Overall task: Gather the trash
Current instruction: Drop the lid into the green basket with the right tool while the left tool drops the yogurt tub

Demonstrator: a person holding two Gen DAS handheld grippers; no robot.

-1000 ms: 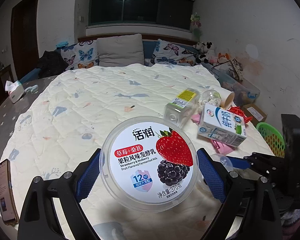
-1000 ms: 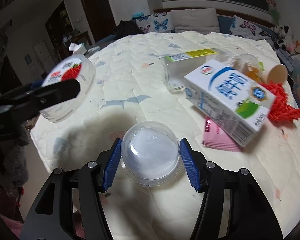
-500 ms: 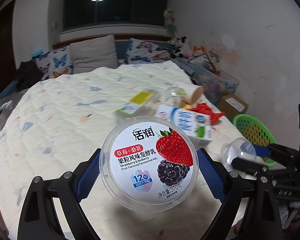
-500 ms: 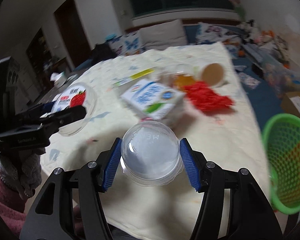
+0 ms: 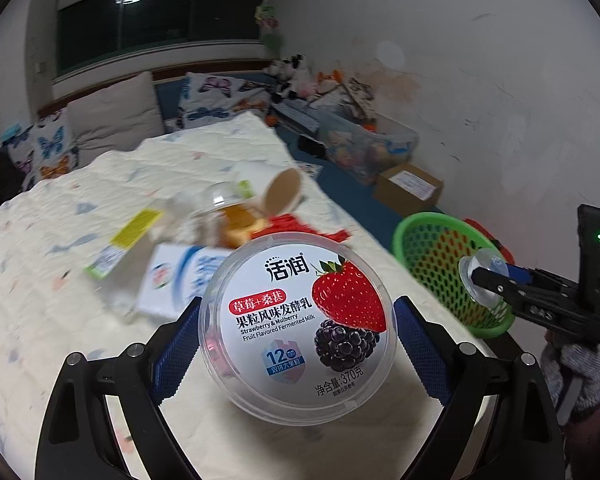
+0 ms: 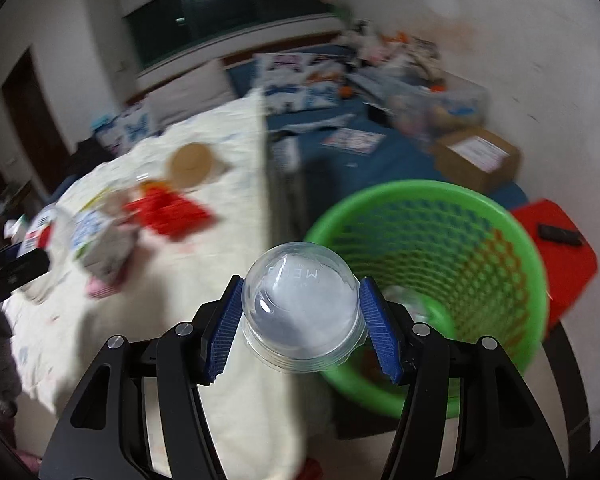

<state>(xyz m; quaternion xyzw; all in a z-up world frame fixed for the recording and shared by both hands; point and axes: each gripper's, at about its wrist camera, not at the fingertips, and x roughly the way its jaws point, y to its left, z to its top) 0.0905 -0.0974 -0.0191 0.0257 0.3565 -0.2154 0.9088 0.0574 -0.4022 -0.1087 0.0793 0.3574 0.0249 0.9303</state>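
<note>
Right now, the biggest thing ahead of your jaws is the bed with its cream quilt (image 5: 60, 320), stretching out beyond and to the left of both grippers. Next in size is the green mesh basket (image 6: 440, 208), which sits just past your right gripper (image 6: 300, 320), ahead of it and to its right, beside the edge of the quilt; from your left gripper (image 5: 296, 328) it lies well off to the right, with the right gripper in front of its rim. A cardboard box (image 6: 476, 156) stands on the floor beyond the basket.

Your left gripper's jaws are pinching a round yogurt tub (image 5: 296, 320), its strawberry-and-mulberry lid facing the camera, a blue pad on either side of its wall. Beyond those jaws, on the quilt, lies the remaining litter, all blurred: a white-and-blue milk carton (image 5: 172, 280) just past the left finger, a clear bottle with a yellow label (image 5: 132, 232) farther left, a tipped paper cup (image 5: 280, 192) straight ahead, and something red (image 5: 300, 228) just behind the tub.

Your right gripper's jaws are clamped on a small clear plastic dome cup (image 6: 300, 312), held by its sides, its rounded end toward the camera, over the gap between quilt edge and basket rim.
</note>
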